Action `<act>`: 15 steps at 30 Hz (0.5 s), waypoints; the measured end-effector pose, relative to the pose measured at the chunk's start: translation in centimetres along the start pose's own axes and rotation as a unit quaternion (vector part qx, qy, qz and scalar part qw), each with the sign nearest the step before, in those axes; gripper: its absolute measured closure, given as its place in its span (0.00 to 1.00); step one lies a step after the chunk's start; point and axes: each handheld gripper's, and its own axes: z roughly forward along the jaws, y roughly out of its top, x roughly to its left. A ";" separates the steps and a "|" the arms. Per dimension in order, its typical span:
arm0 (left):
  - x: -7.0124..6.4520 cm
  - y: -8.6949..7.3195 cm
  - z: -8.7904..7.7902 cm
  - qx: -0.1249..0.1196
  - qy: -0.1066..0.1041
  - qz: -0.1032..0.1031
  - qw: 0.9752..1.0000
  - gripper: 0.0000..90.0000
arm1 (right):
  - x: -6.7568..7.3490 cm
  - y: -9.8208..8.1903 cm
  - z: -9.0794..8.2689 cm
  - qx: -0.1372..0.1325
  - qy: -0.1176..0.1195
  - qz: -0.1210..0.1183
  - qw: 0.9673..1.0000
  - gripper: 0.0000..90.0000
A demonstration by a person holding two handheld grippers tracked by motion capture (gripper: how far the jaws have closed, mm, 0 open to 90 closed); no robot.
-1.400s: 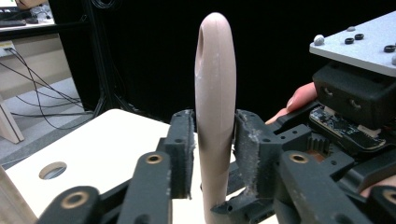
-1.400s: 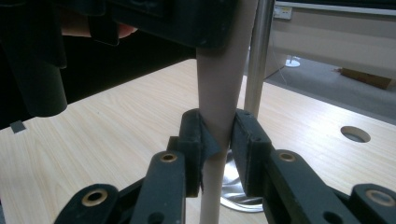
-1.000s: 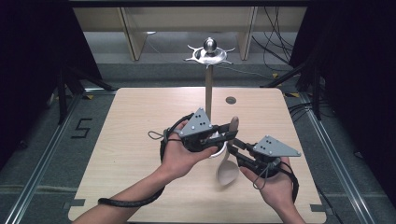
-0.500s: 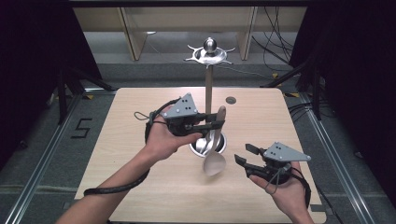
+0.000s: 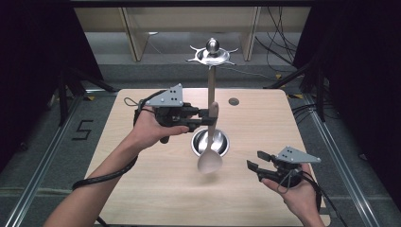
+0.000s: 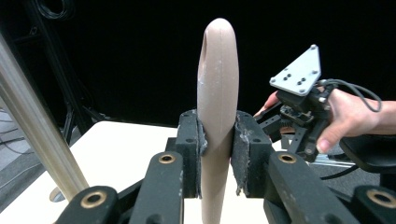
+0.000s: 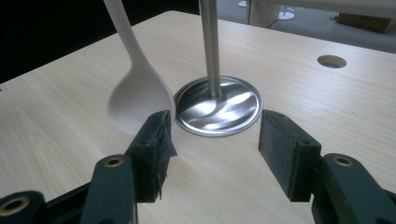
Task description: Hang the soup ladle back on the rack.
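Since the earlier frames the spoon has passed wholly to the left gripper, which has carried it up and toward the stand's 9 o'clock side, while the right gripper has backed off to about 4 o'clock of the stand's base; its jaws have just been opening and now stand apart with nothing between them. Hanging bowl-down, the spoon is clamped near its handle end by the left pads, just in front of the stand's pole. To hang it well, I judge the handle's hole should be raised level with a hook on the top ring, keeping the grip firm and the spoon vertical so it does not swing.
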 end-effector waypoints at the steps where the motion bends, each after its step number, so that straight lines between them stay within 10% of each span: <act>1: 0.2 0.1 -0.1 0.000 -0.004 0.003 1.000 0.81 | -0.4 0.0 0.0 -0.005 -0.002 -0.020 1.000 0.50; 7: 1.1 0.5 -0.7 -0.004 -0.016 0.005 1.000 0.81 | -0.9 -0.7 -0.4 0.024 -0.007 0.017 1.000 0.50; 15: 1.4 0.8 -1.0 -0.009 -0.013 -0.002 1.000 0.81 | -1.8 -1.3 -0.3 0.025 -0.012 0.006 1.000 0.49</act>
